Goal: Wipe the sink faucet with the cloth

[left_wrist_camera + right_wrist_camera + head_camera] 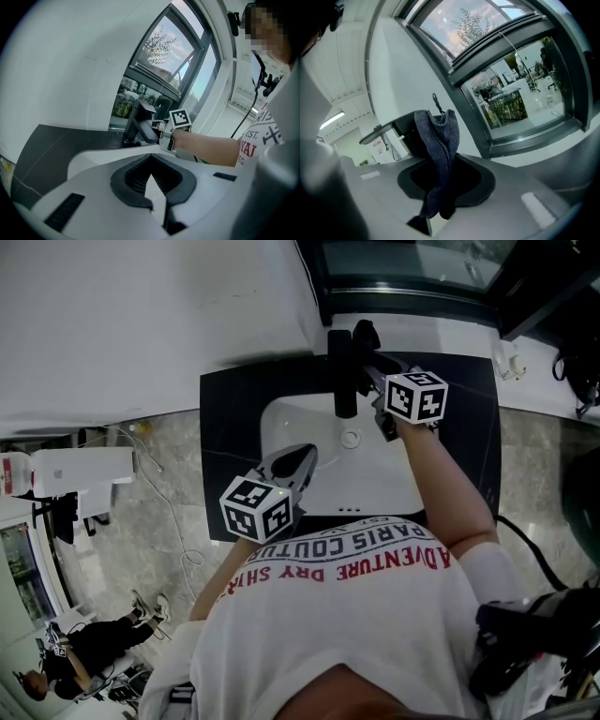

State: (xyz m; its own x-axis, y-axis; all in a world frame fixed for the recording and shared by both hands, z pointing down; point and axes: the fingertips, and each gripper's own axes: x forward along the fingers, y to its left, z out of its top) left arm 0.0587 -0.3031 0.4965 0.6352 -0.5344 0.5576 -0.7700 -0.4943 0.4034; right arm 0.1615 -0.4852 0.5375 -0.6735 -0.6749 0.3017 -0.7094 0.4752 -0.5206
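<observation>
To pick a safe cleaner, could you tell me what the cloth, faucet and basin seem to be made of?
The cloth looks like dark blue-grey knitted fabric: ribbed, drooping. The faucet is matte black without glare, probably coated metal. The basin is smooth white, likely ceramic.

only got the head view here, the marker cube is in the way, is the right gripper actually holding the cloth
observer: yes, the right gripper view shows the right gripper shut on a dark blue-grey cloth, bunched into a narrow fold.
operator: is it on the faucet yet
observer: from the side, the left gripper view puts that gripper right beside the black faucet; whether the cloth touches it I cannot tell.
operator: left one got anything in it
observer: no, the left gripper view shows the left gripper with its jaws together and nothing between them.
</observation>
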